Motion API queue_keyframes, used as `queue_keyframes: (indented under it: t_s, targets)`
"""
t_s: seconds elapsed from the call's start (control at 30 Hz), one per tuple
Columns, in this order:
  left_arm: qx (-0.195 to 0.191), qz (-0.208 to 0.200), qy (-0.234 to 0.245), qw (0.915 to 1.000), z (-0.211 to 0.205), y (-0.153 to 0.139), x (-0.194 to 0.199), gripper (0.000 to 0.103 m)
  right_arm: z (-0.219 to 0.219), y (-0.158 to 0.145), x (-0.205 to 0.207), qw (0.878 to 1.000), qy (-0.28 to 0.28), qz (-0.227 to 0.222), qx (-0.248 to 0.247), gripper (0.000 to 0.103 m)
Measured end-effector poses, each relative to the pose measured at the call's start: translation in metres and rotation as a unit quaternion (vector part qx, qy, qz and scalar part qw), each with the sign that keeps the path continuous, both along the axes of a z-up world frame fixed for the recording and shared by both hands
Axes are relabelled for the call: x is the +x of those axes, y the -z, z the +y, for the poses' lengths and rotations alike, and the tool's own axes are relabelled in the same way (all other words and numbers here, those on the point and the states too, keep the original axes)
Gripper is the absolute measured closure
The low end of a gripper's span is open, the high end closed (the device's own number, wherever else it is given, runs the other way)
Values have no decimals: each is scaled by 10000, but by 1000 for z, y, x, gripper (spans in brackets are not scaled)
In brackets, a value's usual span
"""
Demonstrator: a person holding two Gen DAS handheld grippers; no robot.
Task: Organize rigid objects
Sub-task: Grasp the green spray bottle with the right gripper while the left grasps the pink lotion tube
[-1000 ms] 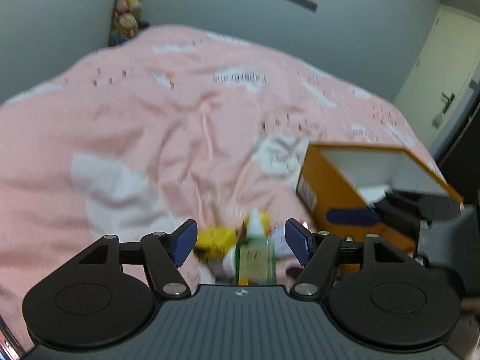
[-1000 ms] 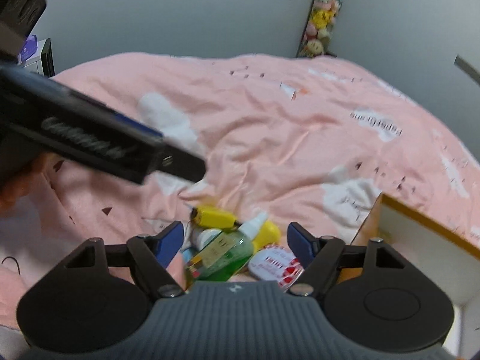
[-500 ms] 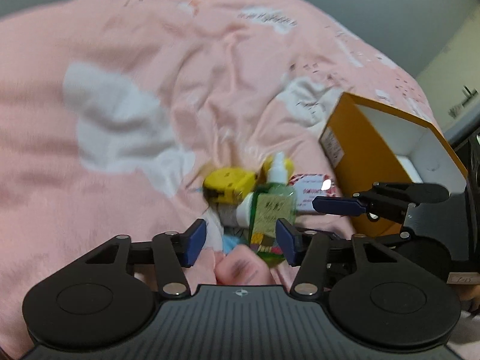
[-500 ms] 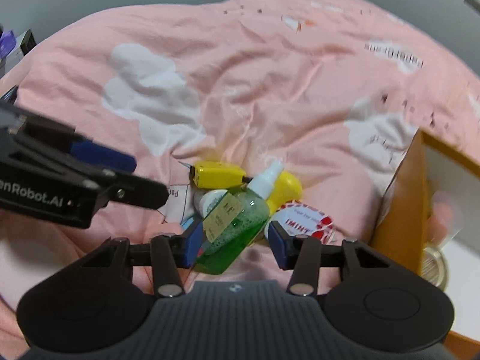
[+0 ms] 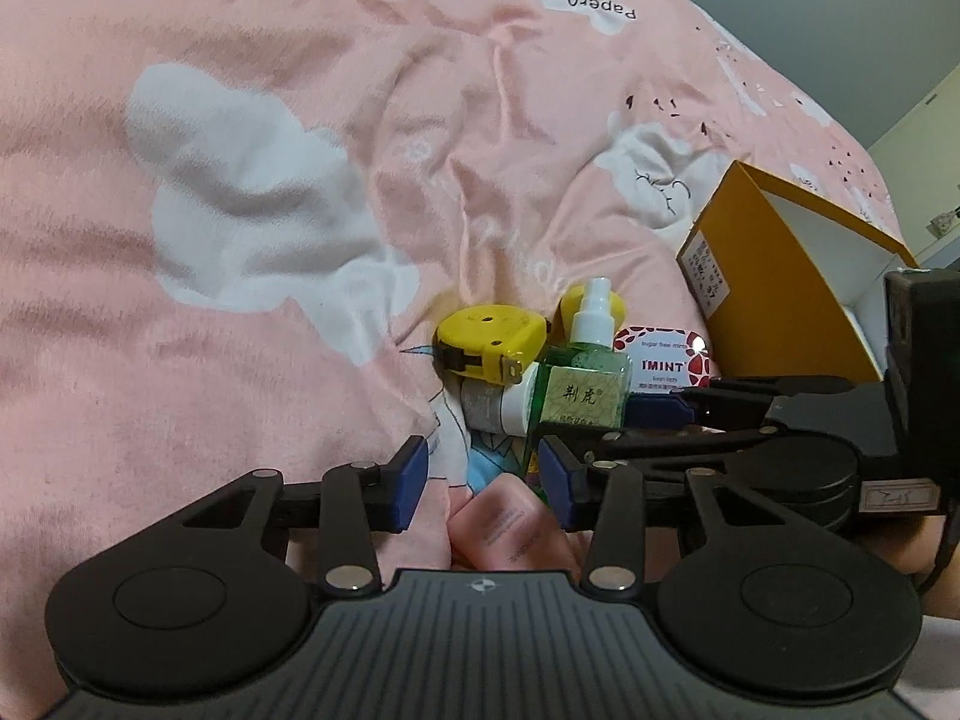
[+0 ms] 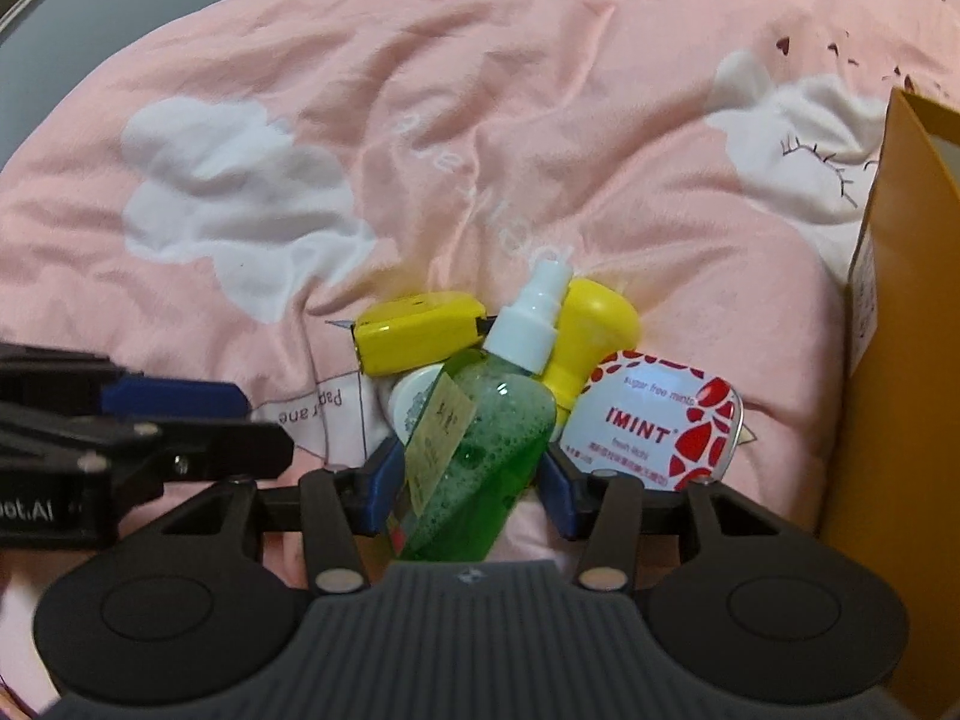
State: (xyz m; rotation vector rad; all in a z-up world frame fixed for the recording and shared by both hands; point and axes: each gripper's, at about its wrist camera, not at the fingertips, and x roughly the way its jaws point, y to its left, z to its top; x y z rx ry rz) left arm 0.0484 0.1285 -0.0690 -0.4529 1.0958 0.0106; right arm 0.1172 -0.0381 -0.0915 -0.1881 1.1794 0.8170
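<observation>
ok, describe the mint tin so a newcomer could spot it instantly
On the pink bedspread, find the small heap of items beside the orange box. The mint tin lies flat at the heap's box-side edge: the only white item with red blotches, lettered IMINT.

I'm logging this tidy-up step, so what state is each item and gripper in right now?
green spray bottle: lying tilted, cap on, between the right gripper's pads.
right gripper: jaws just closing around the bottle.
left gripper: jaws just closing, over a pink tube.
mint tin: shut, lying flat.
tape measure: retracted.
orange box: open.
</observation>
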Motion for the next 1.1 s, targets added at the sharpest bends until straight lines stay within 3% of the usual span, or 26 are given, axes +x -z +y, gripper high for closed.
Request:
queue_keyframes:
  t_s: [0.2,0.37,0.5,0.7,0.9,1.1]
  targets:
    - [-136,156,-70,9998,-4,1,0,49,-3,-15,-11,9995,-140,-276,86,70]
    - [-163,413,59,9990,-17,-1,-7,46,-8,-40,-35,9939,-426,-1007,-129,72]
    - [-197,576,-64,9981,-25,4,-11,40,-22,-53,-53,9888,-587,-1349,-257,73]
    - [-209,788,-442,9957,-36,15,0,25,-40,-54,-67,9871,-601,-1469,-225,74]
    - [-77,1041,-535,9931,-46,32,10,25,-45,-48,-66,9887,-479,-1416,-109,74]
    - [-83,1092,-702,9915,-52,47,17,31,-47,-44,-62,9895,-402,-1390,-20,73]
